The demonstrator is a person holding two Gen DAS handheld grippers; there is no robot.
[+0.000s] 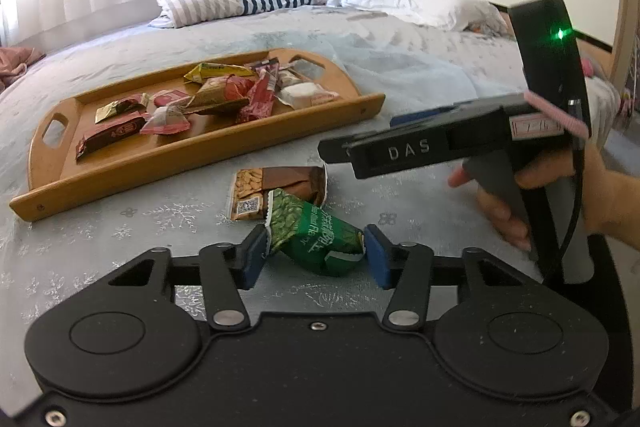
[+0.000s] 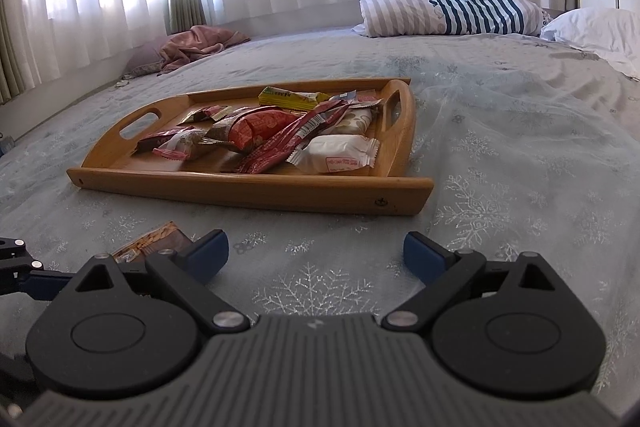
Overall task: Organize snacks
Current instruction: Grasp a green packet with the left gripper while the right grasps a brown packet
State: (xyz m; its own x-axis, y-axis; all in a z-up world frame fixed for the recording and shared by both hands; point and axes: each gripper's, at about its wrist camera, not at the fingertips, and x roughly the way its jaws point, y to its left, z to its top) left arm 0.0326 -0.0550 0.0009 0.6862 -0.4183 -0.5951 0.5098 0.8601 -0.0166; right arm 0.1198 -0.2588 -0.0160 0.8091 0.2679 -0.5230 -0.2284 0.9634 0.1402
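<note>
The brown nut bar (image 2: 154, 245) is hiding mostly behind the right gripper (image 2: 316, 253). The green packet (image 1: 316, 233) is covering the bar's near corner. The white pillow (image 2: 600, 35) is getting cut off by the picture's edge. The right gripper's body looks blurry in the left view.

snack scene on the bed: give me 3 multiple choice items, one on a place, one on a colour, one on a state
1. Where does the almond chocolate bar lie?
A. inside the wooden tray
B. on the bedspread, outside the tray
C. on a pillow

2. What colour is the packet between the left claw's pads?
A. green
B. yellow
C. white

3. How is the right claw?
A. shut on a red packet
B. open, holding nothing
C. shut on the tray's rim

Answers:
1 B, it lies on the bedspread in front of the wooden tray.
2 A, its leafy wrapper is green.
3 B, only bedspread shows between its parted blue pads.
</note>
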